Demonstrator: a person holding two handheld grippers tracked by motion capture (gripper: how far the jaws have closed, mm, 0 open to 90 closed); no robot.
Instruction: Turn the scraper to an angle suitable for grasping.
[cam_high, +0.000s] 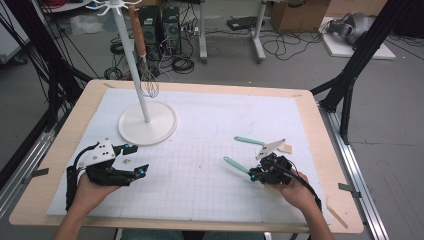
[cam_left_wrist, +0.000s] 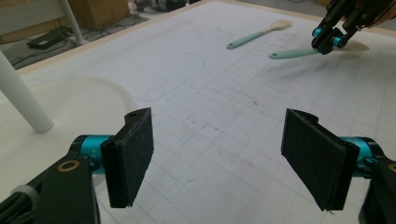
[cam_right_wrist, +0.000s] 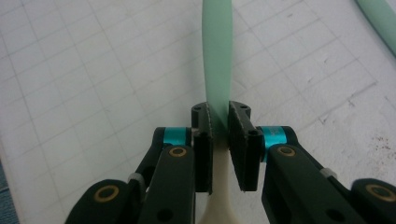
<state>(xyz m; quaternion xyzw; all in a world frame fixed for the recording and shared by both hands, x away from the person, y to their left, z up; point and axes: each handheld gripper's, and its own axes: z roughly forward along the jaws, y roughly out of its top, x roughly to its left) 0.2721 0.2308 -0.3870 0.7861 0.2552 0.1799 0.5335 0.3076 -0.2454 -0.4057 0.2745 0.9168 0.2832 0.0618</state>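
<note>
Spatula clamped at the neck by the right gripper

Spatula (cam_right_wrist: 217, 70) handle, mint green, runs straight away from the right gripper (cam_right_wrist: 219, 135) in that gripper's own view, and its pale blade end shows below the pads, nearest the camera. The two black pads press on it from either side where the green handle meets the pale part, so the jaws are clenched on the spatula with only its thickness between them. In the high view the same spatula (cam_high: 236, 165) sticks out to the left of the right gripper (cam_high: 256, 175), its handle tip pointing toward the middle of the gridded white mat (cam_high: 200, 170). From the left gripper view its handle (cam_left_wrist: 292, 54) appears slightly off the mat, casting a soft shadow beneath.

A second spatula (cam_high: 248, 141) with the same green handle lies flat on the mat just beyond the right gripper, apart from the held one, its pale blade (cam_high: 285, 148) toward the right edge of the table (cam_high: 330, 165).

Well apart, on the left side of the mat, the left gripper (cam_high: 136, 159) rests in the person's hand with its jaws spread wide and nothing between the pads (cam_left_wrist: 133, 154). Just beyond it stands a white rack (cam_high: 147, 125) with a round base and upright pole, and a whisk (cam_high: 147, 75) hangs from its top.
</note>
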